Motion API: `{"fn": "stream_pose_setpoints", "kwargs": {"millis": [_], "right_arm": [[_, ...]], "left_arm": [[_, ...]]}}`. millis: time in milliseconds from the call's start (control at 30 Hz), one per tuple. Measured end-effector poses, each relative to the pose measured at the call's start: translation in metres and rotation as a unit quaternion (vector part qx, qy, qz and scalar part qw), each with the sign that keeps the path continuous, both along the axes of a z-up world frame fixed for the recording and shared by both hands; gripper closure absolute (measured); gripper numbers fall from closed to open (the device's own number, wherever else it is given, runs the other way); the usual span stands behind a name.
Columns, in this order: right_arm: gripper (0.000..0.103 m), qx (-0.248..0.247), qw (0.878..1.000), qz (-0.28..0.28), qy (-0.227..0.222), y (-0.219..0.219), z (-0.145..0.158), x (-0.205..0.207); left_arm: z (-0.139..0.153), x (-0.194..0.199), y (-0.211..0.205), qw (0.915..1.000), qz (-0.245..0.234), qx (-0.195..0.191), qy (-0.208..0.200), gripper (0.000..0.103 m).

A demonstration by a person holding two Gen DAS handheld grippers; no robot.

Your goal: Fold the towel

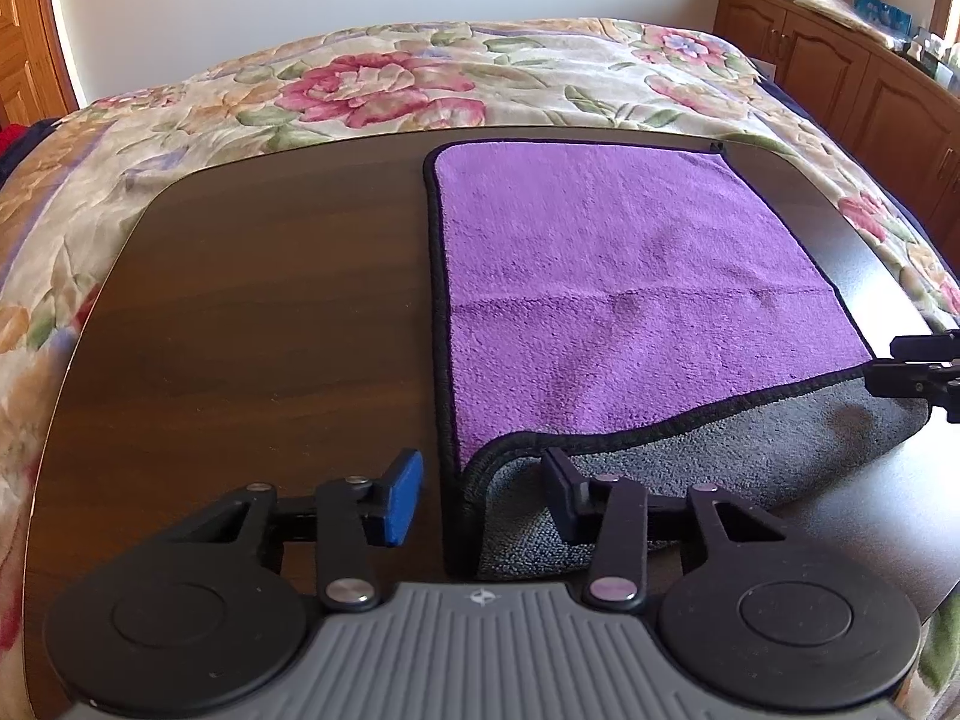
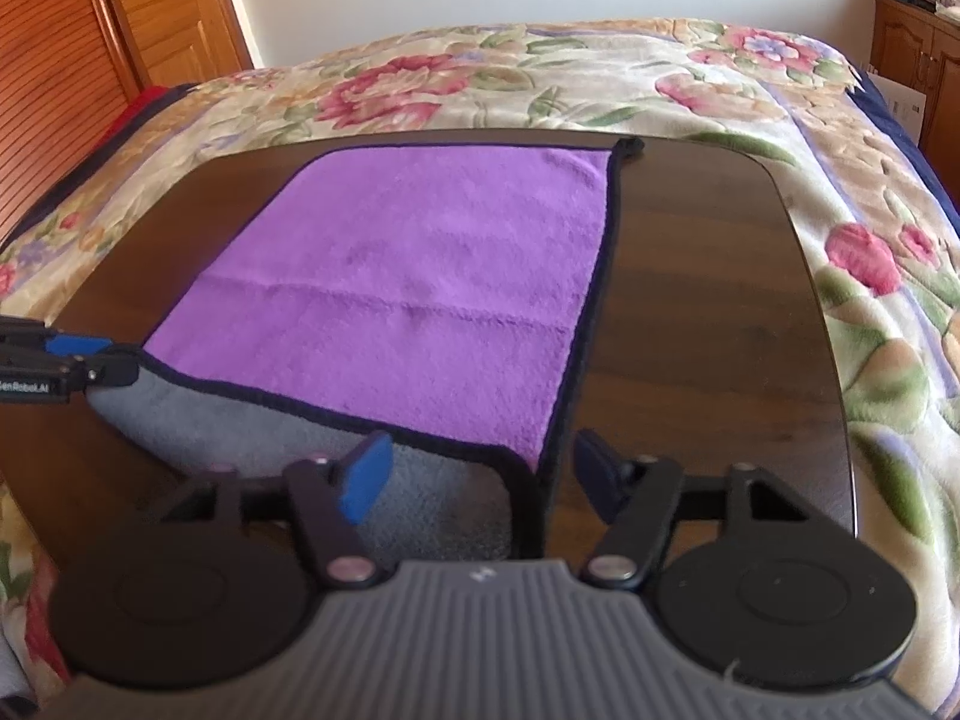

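Note:
A towel, purple [image 1: 618,294] on one face and grey [image 1: 720,468] on the other, lies on a dark wooden table [image 1: 252,324]. Its near edge is folded up and back, so a grey strip shows below the purple. My left gripper [image 1: 480,498] is open, its jaws on either side of the near left corner of the towel. In the right wrist view the towel [image 2: 408,276] fills the middle. My right gripper [image 2: 477,477] is open around the near right corner. The left gripper's fingertips [image 2: 72,354] show at that view's left edge; the right gripper's fingertips [image 1: 918,360] show at the left view's right edge.
The table [image 2: 708,312] stands against a bed with a flowered blanket [image 1: 372,84]. Wooden cabinets [image 1: 852,78] with clutter on top stand at the far right. A wooden door [image 2: 156,18] stands at the far left.

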State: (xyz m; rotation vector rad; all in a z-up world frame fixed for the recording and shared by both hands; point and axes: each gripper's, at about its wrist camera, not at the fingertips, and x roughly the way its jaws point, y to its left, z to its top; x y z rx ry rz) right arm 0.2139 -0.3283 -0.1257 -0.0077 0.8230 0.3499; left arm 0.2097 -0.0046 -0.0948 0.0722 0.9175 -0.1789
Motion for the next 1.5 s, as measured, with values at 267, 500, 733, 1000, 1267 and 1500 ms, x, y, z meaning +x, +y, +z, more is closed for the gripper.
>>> {"fn": "stream_pose_setpoints", "kwargs": {"millis": [267, 500, 733, 1000, 1267, 1500], "right_arm": [[0.052, 0.004, 1.0, 0.001, 0.015, -0.002, -0.003, 0.0], [0.076, -0.001, 1.0, 0.001, 0.02, -0.004, -0.003, 0.0], [0.097, -0.001, 1.0, 0.001, 0.009, -0.006, 0.001, -0.001], [0.099, 0.008, 1.0, 0.001, -0.008, -0.007, 0.007, -0.002], [0.099, 0.017, 0.999, -0.002, -0.035, -0.007, 0.022, -0.004], [0.099, 0.01, 0.998, 0.004, -0.061, -0.001, 0.037, 0.003]], "left_arm": [[0.0, 0.0, -0.001, 1.0, -0.004, -0.002, 0.002, 0.073], [0.001, -0.002, -0.002, 1.0, -0.005, -0.003, 0.001, 0.081], [0.002, -0.003, -0.002, 1.0, -0.006, -0.006, 0.002, 0.097], [0.01, -0.004, -0.003, 0.9999, -0.009, -0.01, -0.011, 0.1], [0.023, -0.004, -0.004, 0.9995, -0.01, -0.016, -0.027, 0.101], [0.035, 0.005, -0.009, 0.999, -0.017, -0.017, -0.037, 0.101]]}}
